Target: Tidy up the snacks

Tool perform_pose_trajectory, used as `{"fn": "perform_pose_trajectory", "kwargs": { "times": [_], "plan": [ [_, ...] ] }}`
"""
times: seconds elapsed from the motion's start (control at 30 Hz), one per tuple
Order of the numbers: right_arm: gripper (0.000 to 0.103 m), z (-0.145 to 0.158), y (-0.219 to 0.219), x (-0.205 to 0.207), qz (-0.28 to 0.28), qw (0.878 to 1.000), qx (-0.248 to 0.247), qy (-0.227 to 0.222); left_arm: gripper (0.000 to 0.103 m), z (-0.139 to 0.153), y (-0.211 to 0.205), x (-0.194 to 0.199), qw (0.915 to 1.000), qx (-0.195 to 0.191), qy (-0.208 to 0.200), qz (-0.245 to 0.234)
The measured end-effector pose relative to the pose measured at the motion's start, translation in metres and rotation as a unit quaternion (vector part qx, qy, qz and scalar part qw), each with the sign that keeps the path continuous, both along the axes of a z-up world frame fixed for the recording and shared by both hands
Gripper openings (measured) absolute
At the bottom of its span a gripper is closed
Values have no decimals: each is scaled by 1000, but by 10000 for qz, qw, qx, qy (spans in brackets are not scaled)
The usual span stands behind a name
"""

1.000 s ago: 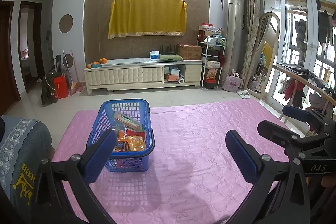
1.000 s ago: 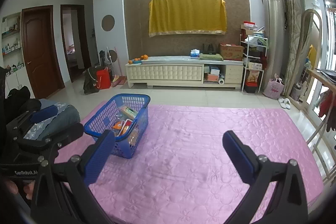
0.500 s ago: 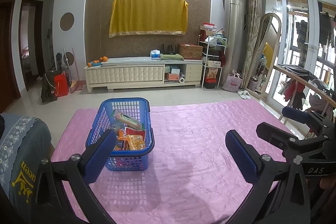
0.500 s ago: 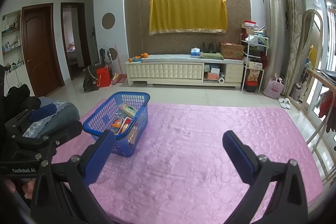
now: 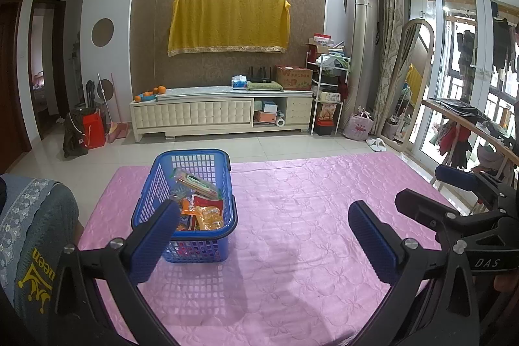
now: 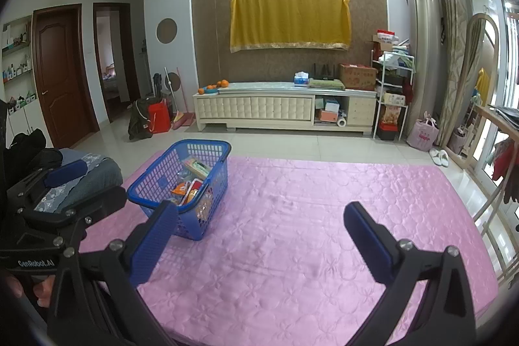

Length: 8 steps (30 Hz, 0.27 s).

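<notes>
A blue plastic basket point(image 5: 223, 184) stands on the pink quilted table cover point(image 5: 308, 216), left of centre. It holds several snack packets point(image 5: 201, 209), orange, red and green. It also shows in the right wrist view point(image 6: 162, 171), with the snack packets point(image 6: 191, 187) inside. My left gripper point(image 5: 262, 235) is open and empty, a little in front of the basket; its left finger overlaps the basket's near corner in view. My right gripper point(image 6: 259, 235) is open and empty, to the right of the basket, above the cover.
A person's knee under grey cloth point(image 5: 29, 235) is at the table's left edge. A cream TV cabinet point(image 5: 220, 115) stands across the tiled floor. A wooden rack with clothes point(image 5: 470, 125) is at the right. The other gripper shows at each view's side point(image 5: 454, 216).
Both views have drifted slightly; the basket sits a touch lower and nearer in the frames. Both grippers stay open and empty.
</notes>
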State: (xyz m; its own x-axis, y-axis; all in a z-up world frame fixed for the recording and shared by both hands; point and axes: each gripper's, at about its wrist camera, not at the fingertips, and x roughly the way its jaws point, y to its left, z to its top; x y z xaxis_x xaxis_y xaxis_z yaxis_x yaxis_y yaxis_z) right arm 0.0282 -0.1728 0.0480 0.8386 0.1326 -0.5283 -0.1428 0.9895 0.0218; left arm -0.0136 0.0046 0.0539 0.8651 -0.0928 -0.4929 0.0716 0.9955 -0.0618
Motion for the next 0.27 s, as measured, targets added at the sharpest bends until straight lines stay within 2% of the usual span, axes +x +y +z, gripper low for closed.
{"fn": "perform_pose_trajectory", "kwargs": {
  "times": [0.27],
  "plan": [
    [103, -1, -1, 0, -4, 10000, 9, 21, 103, -1, -2, 0, 10000, 8, 6, -16]
  ]
}}
